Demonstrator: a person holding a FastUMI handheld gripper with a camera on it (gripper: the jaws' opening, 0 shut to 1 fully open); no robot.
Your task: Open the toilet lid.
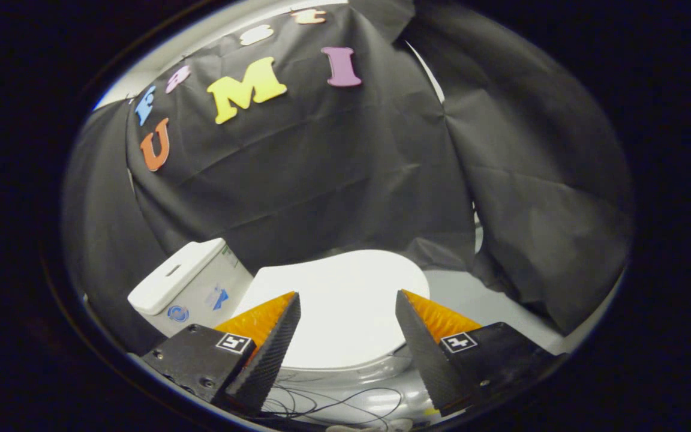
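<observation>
A white toilet stands below and ahead of me, seen tilted. Its lid (345,306) lies flat and closed over the bowl (375,375). The white tank (186,288) rises beyond the lid, to the left of my left finger. My gripper (348,300) hangs above the lid and is open, with a wide gap between the orange-and-black fingers (267,336). The lid shows through that gap, and neither finger touches it.
Black cloth forms the booth wall behind and to the right of the toilet. A pale floor patch (477,300) shows right of the lid. Thin dark wires (327,402) trail over the bowl's near side below the fingers.
</observation>
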